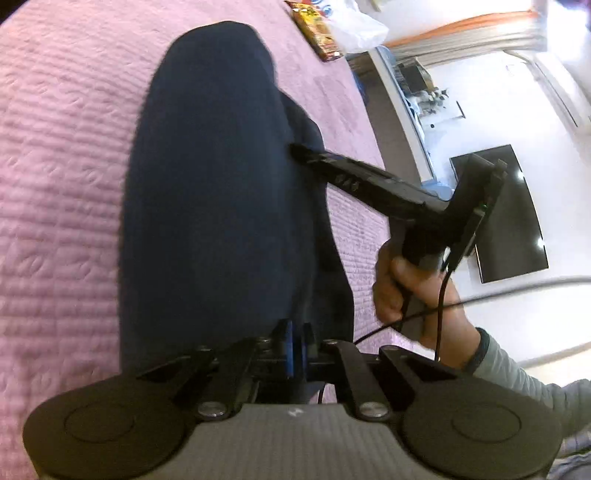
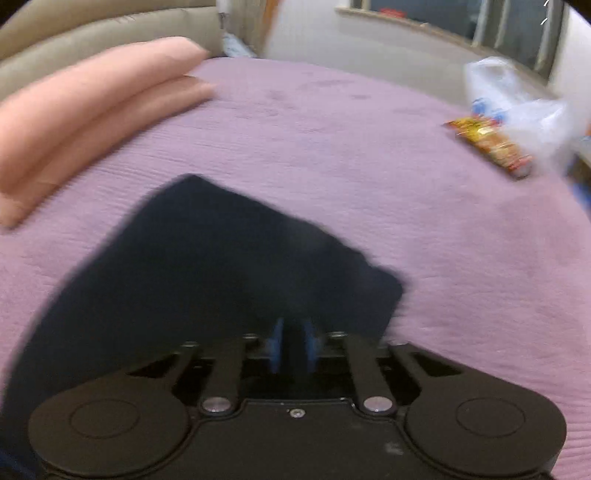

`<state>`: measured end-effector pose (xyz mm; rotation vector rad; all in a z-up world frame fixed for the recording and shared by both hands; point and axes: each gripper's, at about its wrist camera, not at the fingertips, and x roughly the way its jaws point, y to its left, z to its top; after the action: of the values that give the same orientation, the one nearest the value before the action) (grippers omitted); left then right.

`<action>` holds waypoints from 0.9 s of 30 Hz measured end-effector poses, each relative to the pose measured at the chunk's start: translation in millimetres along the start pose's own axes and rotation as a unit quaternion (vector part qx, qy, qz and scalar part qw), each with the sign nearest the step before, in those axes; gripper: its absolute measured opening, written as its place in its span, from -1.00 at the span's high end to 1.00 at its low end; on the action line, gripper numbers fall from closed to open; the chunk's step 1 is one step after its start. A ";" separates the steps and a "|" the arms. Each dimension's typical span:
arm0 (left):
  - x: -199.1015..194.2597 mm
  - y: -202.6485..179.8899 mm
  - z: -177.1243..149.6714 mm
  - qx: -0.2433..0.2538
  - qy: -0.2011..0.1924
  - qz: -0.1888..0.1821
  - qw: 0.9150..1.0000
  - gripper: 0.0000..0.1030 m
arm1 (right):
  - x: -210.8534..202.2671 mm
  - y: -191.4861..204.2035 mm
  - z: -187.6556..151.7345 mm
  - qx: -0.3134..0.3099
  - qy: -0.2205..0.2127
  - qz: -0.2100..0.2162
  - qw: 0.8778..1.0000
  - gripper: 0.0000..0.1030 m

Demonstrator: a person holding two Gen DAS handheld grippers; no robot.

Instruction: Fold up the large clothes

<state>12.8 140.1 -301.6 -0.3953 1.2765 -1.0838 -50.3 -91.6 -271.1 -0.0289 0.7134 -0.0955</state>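
A dark navy garment [image 1: 214, 177] lies lengthwise on the pink quilted bedspread [image 1: 55, 184]. At its near end the blue pads of my left gripper [image 1: 296, 343] stand close together, shut on the cloth's edge. In the left wrist view my right gripper [image 1: 297, 150] reaches in from the right, held by a person's hand [image 1: 410, 288], with its tip pinching the garment's right edge. In the right wrist view, which is blurred, the garment [image 2: 207, 266] spreads ahead, and the right gripper [image 2: 294, 343] is shut with dark cloth between its blue pads.
A red and yellow snack packet [image 2: 491, 146] and a clear plastic bag [image 2: 517, 99] lie at the far right of the bed. Two pink pillows [image 2: 85, 114] are stacked at the far left by a beige headboard [image 2: 92, 33]. Beyond the bed's right edge stands a black screen [image 1: 506, 214].
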 end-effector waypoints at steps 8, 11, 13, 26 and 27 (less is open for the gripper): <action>-19.2 -9.6 -0.5 0.036 0.021 0.022 0.999 0.88 | -65.9 15.5 -7.4 0.051 0.003 0.075 0.996 0.85; -9.3 -21.1 -5.5 0.065 0.052 0.027 0.996 0.87 | -71.8 24.1 -33.4 0.064 0.054 0.076 0.994 0.85; 2.1 -17.9 -9.0 0.072 0.072 0.035 0.994 0.89 | -63.1 23.5 -51.5 0.082 0.103 0.062 0.989 0.87; 32.9 4.9 -14.6 0.069 0.107 0.006 0.992 0.93 | -45.9 48.0 -85.6 0.075 0.116 -0.007 0.990 1.00; 31.9 4.1 -15.5 0.072 0.104 0.006 0.992 0.93 | -47.3 47.6 -86.6 0.080 0.116 -0.007 0.990 1.00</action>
<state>-2.2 120.7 -327.5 -0.1685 1.3719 -1.2222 -138.8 -39.1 -308.6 0.1328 0.9352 -0.1711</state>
